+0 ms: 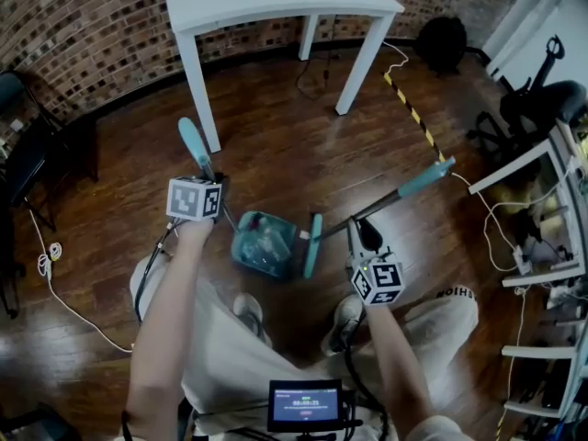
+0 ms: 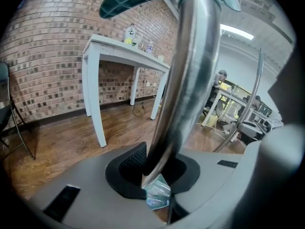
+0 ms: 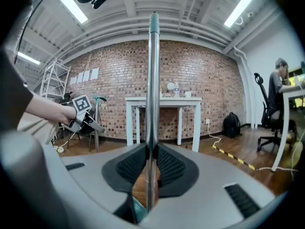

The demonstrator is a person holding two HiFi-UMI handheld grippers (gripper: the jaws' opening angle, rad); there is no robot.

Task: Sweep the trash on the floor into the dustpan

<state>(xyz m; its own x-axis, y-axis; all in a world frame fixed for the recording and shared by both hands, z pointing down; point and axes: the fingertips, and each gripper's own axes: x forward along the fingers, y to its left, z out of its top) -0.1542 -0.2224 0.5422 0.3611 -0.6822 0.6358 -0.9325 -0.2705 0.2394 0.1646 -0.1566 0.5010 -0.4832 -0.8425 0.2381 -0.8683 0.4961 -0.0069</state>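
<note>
While the head view shows both tools in use, the left gripper [image 1: 208, 187] is clamped on the metal shaft of the dustpan handle [image 1: 195, 143]. The handle's teal grip rises on the far side of the marker cube. The left gripper view confirms the hold: both jaws are closed against the shaft, and the ribbed pads [image 2: 132, 162] press it.

The dustpan [image 1: 265, 244] sits on the wooden floor [image 1: 276, 145] just beyond the person's shoes [image 1: 248, 309], with its mouth facing right. Pale crumpled trash [image 1: 266, 237] lies inside it (also visible below the left jaws).

The right gripper [image 1: 366, 243] is closed on the broom pole [image 1: 377, 206], which slopes up to the far right and ends in a teal tip. The right gripper view shows the pole pinched upright between the two pads. The teal broom head [image 1: 313, 244] stands on edge at the dustpan's mouth, touching or very nearly touching its rim.

A white table [image 1: 276, 3] stands on the far side by a brick wall [image 1: 83, 35]. Yellow-and-black tape [image 1: 409, 108] runs along the floor to its right.
</note>
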